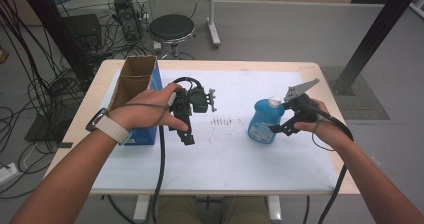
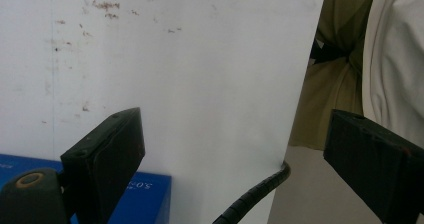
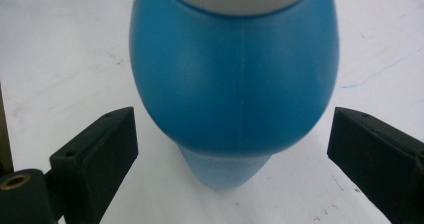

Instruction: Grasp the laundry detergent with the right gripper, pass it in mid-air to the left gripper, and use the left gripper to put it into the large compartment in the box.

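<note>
A blue bottle (image 1: 262,121) with a white cap stands upright on the white sheet, right of centre. My right gripper (image 1: 280,127) comes at it from the right. In the right gripper view the bottle (image 3: 235,79) bulges between the two jaws, which stand wide apart and touch neither side; my right gripper (image 3: 233,134) is open. My left gripper (image 1: 184,131) hovers left of centre with its jaws pointing back toward the person. In its own view my left gripper (image 2: 235,134) is open with nothing between the jaws, above the bare sheet near the table's front edge.
A blue carton (image 1: 134,91) with an open brown cardboard top stands at the left, just behind the left hand; its corner (image 2: 145,194) lies beside the left jaw. The white sheet (image 1: 225,156) covers the table. A stool (image 1: 171,28) and floor cables lie beyond.
</note>
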A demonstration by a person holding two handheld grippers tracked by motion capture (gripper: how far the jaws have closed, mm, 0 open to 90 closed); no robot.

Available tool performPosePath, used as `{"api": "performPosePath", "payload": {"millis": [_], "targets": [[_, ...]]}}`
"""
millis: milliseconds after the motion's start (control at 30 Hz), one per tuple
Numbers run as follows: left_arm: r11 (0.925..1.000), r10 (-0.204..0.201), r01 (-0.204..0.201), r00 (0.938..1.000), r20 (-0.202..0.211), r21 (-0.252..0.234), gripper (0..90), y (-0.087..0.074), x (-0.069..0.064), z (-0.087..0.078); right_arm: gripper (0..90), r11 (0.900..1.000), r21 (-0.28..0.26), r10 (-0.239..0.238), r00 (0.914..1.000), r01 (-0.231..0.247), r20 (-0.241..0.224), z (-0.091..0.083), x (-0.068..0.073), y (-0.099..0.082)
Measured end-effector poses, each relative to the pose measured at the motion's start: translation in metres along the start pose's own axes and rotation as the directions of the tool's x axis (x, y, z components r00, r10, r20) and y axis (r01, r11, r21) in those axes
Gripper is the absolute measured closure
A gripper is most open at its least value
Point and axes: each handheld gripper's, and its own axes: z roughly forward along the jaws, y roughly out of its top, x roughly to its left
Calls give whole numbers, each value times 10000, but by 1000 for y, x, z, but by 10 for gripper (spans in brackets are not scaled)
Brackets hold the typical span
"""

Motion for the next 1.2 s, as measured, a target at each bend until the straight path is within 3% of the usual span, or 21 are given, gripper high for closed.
{"api": "performPosePath", "payload": {"millis": [1200], "targets": [[10000,-21,21,10000,5,-43,99,-1,0,-1,64,9999,-43,107,9999,-107,40,4,-2,-1]]}}
